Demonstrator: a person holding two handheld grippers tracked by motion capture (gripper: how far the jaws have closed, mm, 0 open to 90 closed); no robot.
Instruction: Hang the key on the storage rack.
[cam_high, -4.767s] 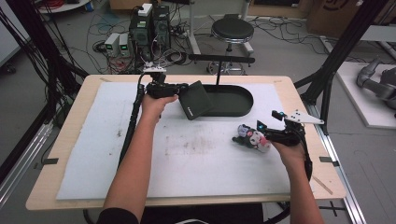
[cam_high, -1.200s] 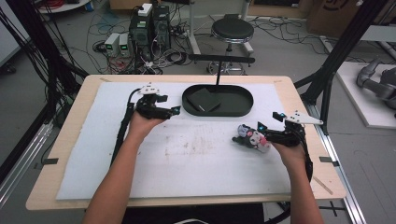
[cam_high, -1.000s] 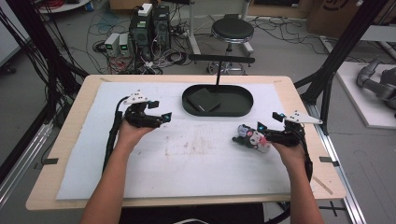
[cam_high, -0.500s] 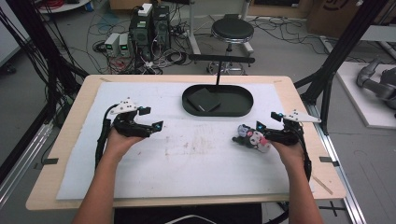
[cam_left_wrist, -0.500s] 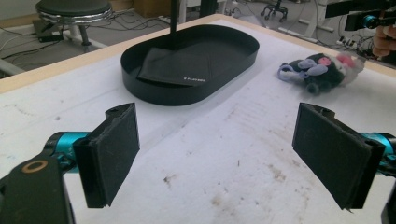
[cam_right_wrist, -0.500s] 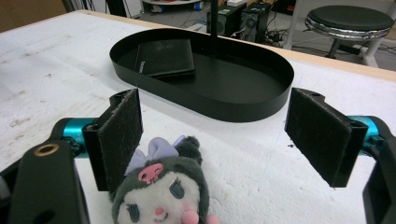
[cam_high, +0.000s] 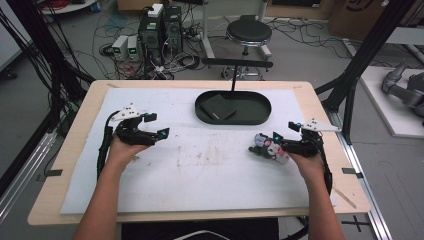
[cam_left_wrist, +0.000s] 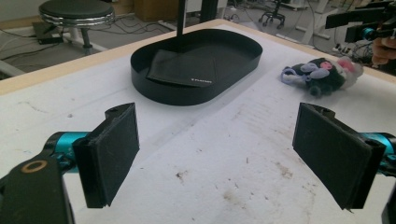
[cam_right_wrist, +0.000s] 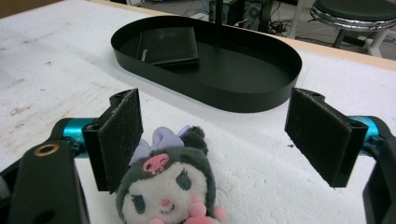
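On the far side of the white foam mat (cam_high: 210, 170), the black folded wallet (cam_high: 218, 106) already lies inside the black oval tray (cam_high: 260, 116), while the small dark plush doll (cam_high: 269, 146) remains outside at right, lying between the right gripper's (cam_high: 261, 146) spread jaws, left gripper (cam_high: 162, 134) spread, empty.

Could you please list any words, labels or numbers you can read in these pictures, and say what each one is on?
Small white print on the black folded cloth in the black tray: too small and blurred to read.
Dark printing on the cardboard box on the floor behind the table: cut off and blurred, not readable.
No other text can be read.
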